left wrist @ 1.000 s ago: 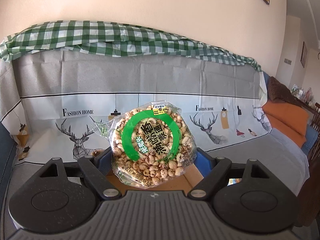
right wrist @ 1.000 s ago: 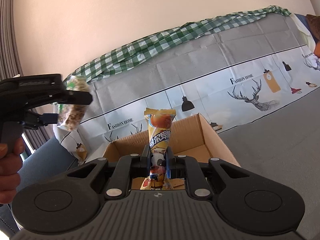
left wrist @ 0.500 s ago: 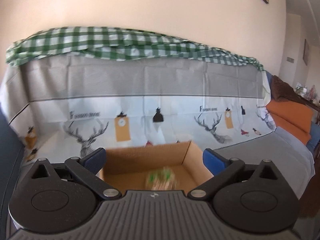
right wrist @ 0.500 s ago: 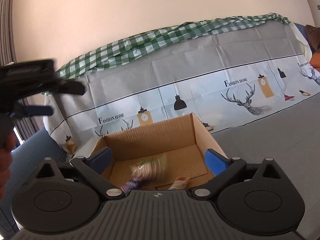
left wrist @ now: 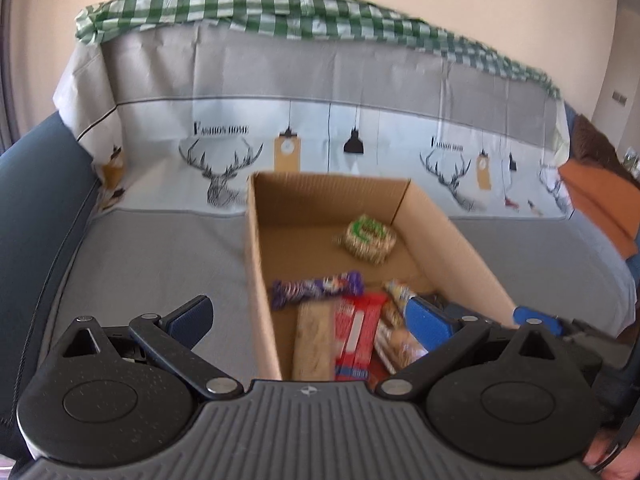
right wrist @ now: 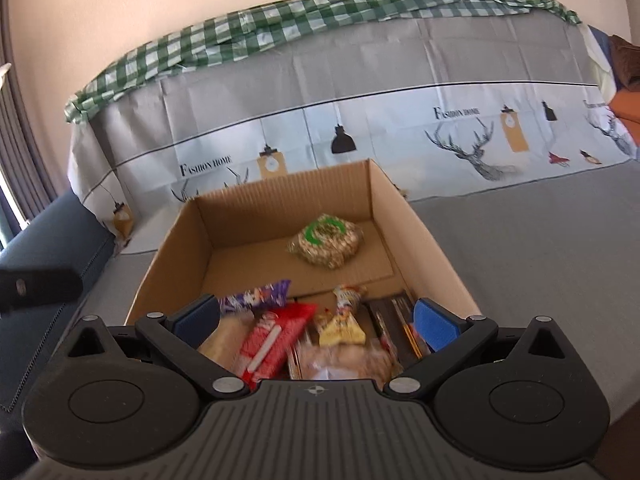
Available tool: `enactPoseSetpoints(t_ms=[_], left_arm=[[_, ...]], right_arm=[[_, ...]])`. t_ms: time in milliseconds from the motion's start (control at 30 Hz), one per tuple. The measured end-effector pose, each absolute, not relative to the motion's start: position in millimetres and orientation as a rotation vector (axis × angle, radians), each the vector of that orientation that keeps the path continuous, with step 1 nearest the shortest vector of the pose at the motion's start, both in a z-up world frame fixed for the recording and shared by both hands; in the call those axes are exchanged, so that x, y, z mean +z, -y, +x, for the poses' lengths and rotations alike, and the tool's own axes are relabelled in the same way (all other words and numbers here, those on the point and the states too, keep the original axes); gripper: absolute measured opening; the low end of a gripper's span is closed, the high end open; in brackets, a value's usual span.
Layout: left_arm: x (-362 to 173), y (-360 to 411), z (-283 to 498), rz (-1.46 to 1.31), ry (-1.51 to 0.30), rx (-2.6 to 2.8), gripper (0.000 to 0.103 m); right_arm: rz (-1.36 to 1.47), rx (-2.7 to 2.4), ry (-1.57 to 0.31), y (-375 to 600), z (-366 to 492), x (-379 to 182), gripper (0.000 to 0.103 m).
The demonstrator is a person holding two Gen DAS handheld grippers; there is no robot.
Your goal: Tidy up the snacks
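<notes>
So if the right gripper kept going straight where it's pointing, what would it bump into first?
Probably the snacks at the near end of the cardboard box. The right gripper is open and aimed down into it, with the yellow snack packet and red packet right ahead. Depth is hard to judge.

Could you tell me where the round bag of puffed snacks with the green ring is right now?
The puffed-snack bag lies on the floor of the cardboard box, alone near its far wall, beyond the purple wrapper and other packets at the near end.
</notes>
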State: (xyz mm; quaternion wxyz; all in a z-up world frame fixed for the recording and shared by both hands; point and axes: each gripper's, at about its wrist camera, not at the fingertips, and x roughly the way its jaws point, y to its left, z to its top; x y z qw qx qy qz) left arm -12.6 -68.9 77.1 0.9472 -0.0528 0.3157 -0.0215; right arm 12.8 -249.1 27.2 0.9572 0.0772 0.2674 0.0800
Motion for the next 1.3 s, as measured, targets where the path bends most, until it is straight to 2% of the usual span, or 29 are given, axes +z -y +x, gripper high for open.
enactPoseSetpoints(t_ms=[433, 900, 1300], left_arm=[[56, 81, -59, -0.084, -0.702, -0.057, 0.102], [30, 96, -43, -0.062, -0.769, -0.047, 0.103], [17, 95, -28, -0.062, -0.814, -0.013, 0.102]], right_arm=[[0.04, 0.073, -0.579, 246, -26, 39, 0.102], [0.064, 0.057, -0.665, 275, -8, 8, 0.102], [0.091, 0.078, -0.676, 281, 4, 5, 0.102]])
